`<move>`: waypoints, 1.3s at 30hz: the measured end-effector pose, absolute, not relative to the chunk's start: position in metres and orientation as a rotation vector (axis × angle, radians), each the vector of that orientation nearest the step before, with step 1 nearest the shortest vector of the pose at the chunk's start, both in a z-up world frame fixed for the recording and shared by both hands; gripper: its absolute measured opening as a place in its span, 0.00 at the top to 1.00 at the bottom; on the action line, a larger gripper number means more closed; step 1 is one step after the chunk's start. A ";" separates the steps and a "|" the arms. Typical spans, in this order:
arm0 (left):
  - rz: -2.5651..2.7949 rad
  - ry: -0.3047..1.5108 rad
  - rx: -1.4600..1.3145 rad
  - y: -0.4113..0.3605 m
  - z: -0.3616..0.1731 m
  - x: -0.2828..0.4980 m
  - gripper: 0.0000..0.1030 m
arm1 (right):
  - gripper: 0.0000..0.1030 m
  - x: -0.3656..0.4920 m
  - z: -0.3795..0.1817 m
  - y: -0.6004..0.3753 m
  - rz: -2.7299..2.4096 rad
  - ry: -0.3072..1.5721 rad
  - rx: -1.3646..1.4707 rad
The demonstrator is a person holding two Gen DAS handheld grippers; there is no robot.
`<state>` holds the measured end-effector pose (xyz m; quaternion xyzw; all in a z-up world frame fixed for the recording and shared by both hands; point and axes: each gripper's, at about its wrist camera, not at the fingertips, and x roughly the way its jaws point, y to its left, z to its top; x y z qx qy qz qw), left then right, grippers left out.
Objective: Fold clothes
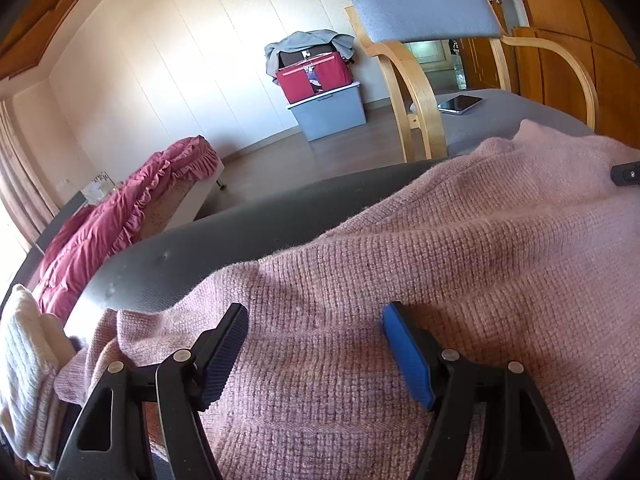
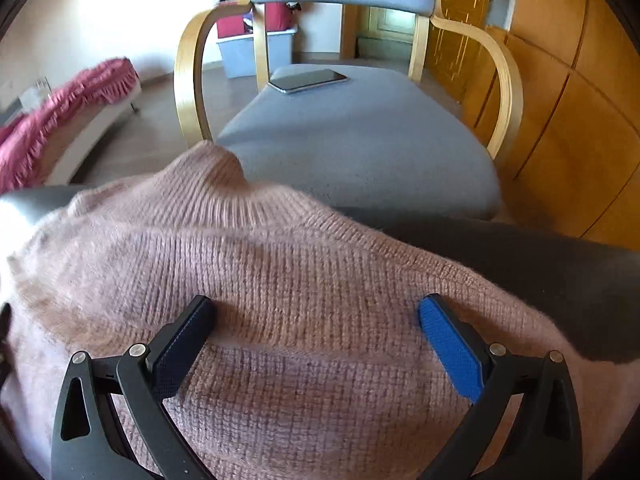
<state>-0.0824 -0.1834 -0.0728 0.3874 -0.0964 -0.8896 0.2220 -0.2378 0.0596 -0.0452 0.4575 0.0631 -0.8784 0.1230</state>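
A pink knitted sweater (image 1: 420, 272) lies spread on a dark table (image 1: 248, 224); it also shows in the right wrist view (image 2: 280, 264), with its ribbed collar toward the chair. My left gripper (image 1: 314, 314) is open just above the sweater, its fingers apart with nothing between them. My right gripper (image 2: 316, 308) is open above the sweater too, near the collar side. The tip of the right gripper (image 1: 626, 174) shows at the right edge of the left wrist view.
A wooden armchair with a grey seat (image 2: 360, 140) stands beyond the table, a phone (image 2: 308, 79) on it. Folded white and pink knits (image 1: 28, 360) are stacked at the table's left. A bed with a red cover (image 1: 120, 212) and a grey bin with red bags (image 1: 328, 108) are farther off.
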 end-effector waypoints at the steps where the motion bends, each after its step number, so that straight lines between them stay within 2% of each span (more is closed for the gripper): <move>1: -2.461 -0.259 1.072 -0.184 -0.073 -0.082 0.30 | 0.00 -0.233 -0.043 0.061 -2.566 0.200 1.334; 4: -2.459 -0.263 1.071 -0.184 -0.073 -0.082 0.30 | 0.00 -0.213 -0.030 0.065 -2.571 0.224 1.320; 8: -2.441 -0.309 1.067 -0.179 -0.074 -0.083 0.30 | 0.00 -0.180 -0.021 0.061 -2.468 0.159 1.252; 13: -2.437 -0.442 1.145 -0.165 -0.065 -0.088 0.31 | 0.00 -0.165 -0.045 0.049 -2.460 0.342 1.266; 17: -2.598 -0.306 1.184 -0.140 -0.046 -0.079 0.31 | 0.00 -0.168 -0.046 0.052 -2.461 0.308 1.264; 19: -2.673 -0.200 1.255 -0.125 -0.050 -0.078 0.31 | 0.00 -0.170 -0.046 0.052 -2.462 0.305 1.263; 21: -2.703 -0.189 1.313 -0.106 -0.062 -0.073 0.32 | 0.00 -0.172 -0.046 0.052 -2.464 0.303 1.262; 29: -2.791 -0.624 1.193 -0.090 -0.063 -0.006 0.32 | 0.00 -0.158 -0.042 0.053 -2.467 0.293 1.261; 34: -2.779 -0.658 1.120 -0.095 -0.065 -0.003 0.30 | 0.00 -0.159 -0.037 0.047 -2.413 0.341 1.328; 38: -2.731 -0.750 1.060 -0.084 -0.070 -0.003 0.30 | 0.00 -0.159 -0.004 0.032 -2.339 0.117 1.290; 39: -2.725 -0.763 1.050 -0.083 -0.071 -0.003 0.30 | 0.00 -0.158 0.001 0.022 -2.342 0.113 1.261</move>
